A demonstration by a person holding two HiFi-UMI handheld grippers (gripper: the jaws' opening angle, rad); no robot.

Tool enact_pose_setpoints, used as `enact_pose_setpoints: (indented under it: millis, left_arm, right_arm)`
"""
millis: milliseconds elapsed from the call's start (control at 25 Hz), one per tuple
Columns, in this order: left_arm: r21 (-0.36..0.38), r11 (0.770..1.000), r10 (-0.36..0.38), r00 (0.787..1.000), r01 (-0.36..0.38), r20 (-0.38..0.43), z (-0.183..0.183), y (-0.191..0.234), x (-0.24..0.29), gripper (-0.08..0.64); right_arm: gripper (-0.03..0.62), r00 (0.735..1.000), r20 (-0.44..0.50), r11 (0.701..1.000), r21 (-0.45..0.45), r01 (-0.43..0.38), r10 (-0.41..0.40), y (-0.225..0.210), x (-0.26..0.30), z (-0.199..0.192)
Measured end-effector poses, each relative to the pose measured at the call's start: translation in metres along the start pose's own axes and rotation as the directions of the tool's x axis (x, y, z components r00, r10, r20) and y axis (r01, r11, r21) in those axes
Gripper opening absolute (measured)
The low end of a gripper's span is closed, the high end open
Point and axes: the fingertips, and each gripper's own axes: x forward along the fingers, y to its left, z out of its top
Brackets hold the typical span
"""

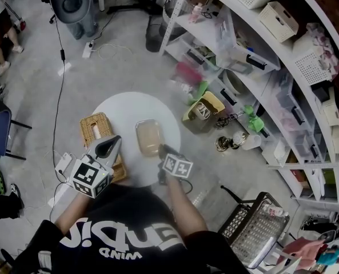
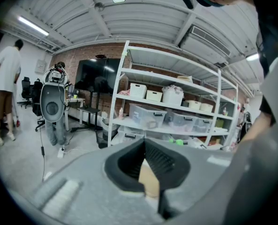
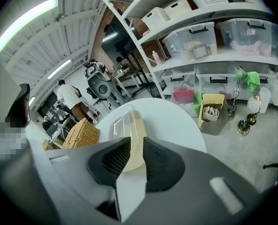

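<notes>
On the white worktop (image 1: pixel 123 110) your right fingers (image 3: pixel 162 161) nip the container (image 3: pixel 125 122) by its rim, left fingers (image 2: pixel 164 161) closed; so thin a hold may slip.

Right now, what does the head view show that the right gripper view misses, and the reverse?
Head view only: the left tool above the wicker basket, and a black wire crate. Right gripper view only: ceiling strip lights, and the right tool with its jaws pinched on the clear container at its rim. Both: the round white table, that container, that basket and the shelves of bins.
</notes>
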Motion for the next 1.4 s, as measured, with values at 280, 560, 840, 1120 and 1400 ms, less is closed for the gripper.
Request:
enact_pose_setpoints:
  millis: [280, 560, 840, 1120, 1400]
  left_arm:
    - [0.0, 1.0, 0.003, 1.0, -0.003, 0.012, 0.004, -0.002, -0.004, 0.002]
    - [0.004, 1.0, -0.002, 1.0, 0.002, 0.029, 0.005, -0.009, -0.01, 0.002]
    - [0.004, 1.0, -0.004, 0.999, 0.004, 0.04, 0.005, -0.016, -0.013, 0.002]
    - [0.002, 1.0, -0.004, 0.998, 0.004, 0.056, 0.009, -0.02, -0.018, 0.002]
    - [-0.006, 1.0, 0.002, 0.997, -0.001, 0.073, 0.013, -0.02, -0.02, 0.002]
  right_arm:
    - [0.044, 0.998, 0.037, 0.999, 0.011, -0.048, 0.048, 0.014, -0.012, 0.011]
    - [0.043, 0.993, 0.058, 0.994, -0.011, -0.106, 0.106, 0.031, -0.02, 0.013]
    - [0.043, 0.975, 0.138, 0.984, -0.053, -0.169, 0.175, 0.06, -0.041, 0.04]
    - [0.043, 0.945, 0.245, 0.975, -0.1, -0.199, 0.218, 0.084, -0.076, 0.075]
    - [0.043, 0.902, 0.348, 0.962, -0.187, -0.2, 0.255, 0.114, -0.125, 0.11]
